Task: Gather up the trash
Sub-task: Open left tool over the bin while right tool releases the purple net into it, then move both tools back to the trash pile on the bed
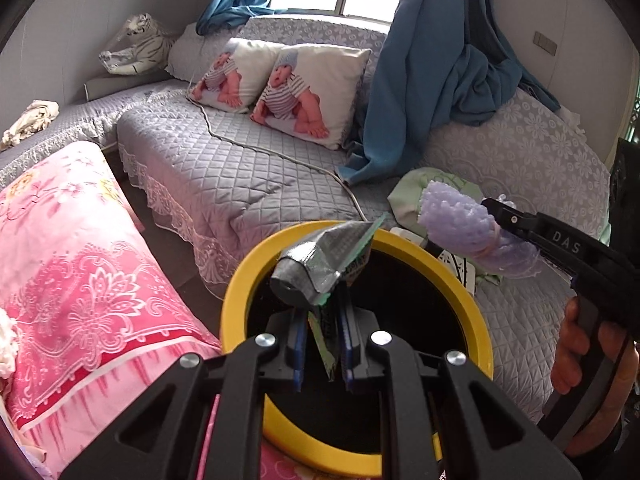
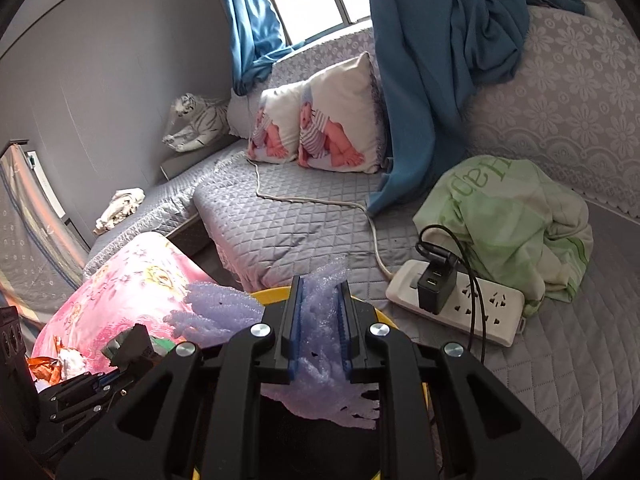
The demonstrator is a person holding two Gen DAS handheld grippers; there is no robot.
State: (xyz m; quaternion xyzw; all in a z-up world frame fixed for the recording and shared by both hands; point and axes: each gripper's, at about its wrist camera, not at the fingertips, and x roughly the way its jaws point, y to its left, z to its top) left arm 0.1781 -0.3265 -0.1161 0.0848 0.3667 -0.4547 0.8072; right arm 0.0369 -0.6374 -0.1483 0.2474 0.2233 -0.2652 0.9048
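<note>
Silvery foil, crinkled and feather-light, is what the left gripper [image 1: 322, 344] pinches: a snack wrapper [image 1: 320, 260] with a green printed edge, held by its lower end between narrow-set blue pads, its long axis rising away from the jaws and leaning toward the far rim of the yellow-rimmed bin [image 1: 248, 280]. It hangs right over the bin's black mouth. Such foil is thin, slippery and springy, so I judge a grip on a folded or doubled part safer than on a single smooth flap; it should fall free once the pads part. The right gripper [image 2: 320, 320] is closed on a wad of lavender bubble wrap [image 2: 320, 360], soft, airy and squashable, taken about its middle. In the right wrist view the wad spills out both ways, one lobe toward the pink floral quilt [image 2: 132, 280], another drooping below the jaws above the bin; from the left wrist view its long axis lies roughly level, just past the bin's right rim. It weighs next to nothing and may cling to the pads. Nearby, on the grey quilted sofa cover [image 2: 304, 224], a white power strip [image 2: 480, 312] with a black charger sits near its front edge, beside a green cloth [image 2: 512, 216].
</note>
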